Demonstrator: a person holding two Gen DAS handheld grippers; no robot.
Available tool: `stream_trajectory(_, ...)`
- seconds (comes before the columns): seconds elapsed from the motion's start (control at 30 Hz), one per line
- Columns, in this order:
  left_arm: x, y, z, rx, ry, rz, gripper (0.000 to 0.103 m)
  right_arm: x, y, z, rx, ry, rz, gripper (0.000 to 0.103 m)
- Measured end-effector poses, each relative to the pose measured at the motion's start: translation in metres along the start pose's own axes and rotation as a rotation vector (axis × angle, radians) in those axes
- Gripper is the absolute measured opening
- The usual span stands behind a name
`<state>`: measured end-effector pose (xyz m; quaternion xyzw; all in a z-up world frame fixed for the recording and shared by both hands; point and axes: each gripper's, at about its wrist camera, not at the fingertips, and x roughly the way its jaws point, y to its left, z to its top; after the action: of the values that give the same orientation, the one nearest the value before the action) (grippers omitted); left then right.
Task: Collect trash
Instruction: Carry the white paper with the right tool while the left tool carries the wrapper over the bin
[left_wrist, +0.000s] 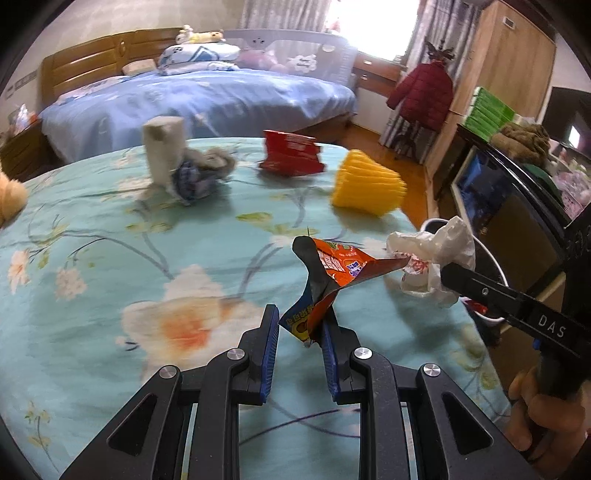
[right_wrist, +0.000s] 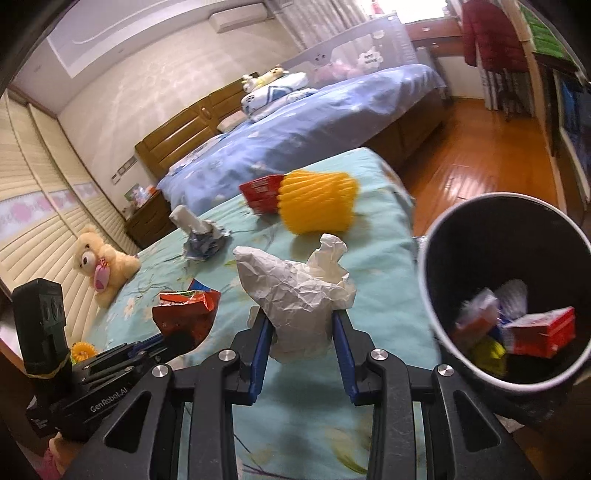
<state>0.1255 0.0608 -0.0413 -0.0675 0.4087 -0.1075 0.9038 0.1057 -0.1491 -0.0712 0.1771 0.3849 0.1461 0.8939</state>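
1. The left tongs (left_wrist: 300, 332) are nearly closed, pinching an orange snack wrapper (left_wrist: 343, 273) above the floral bed cover (left_wrist: 110, 258).
2. The right tongs (right_wrist: 301, 325) clamp a crumpled white paper wad (right_wrist: 295, 291), jaws narrowly apart around it.
3. At three o'clock in the right wrist view stands the black trash bin (right_wrist: 480, 236), with wrappers inside.
4. At twelve o'clock lie a yellow ribbed cup (right_wrist: 317, 203), a red packet (right_wrist: 260, 192) and a grey crumpled wad (right_wrist: 203, 240).
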Motion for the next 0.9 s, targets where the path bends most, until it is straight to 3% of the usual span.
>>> stream_trajectory(0.9, 0.047, -0.098, 0.016, 0.179, 0.032, -0.092, 0.021, -0.058, -0.089, -0.007, 0.146, -0.086, -0.137, 0.033)
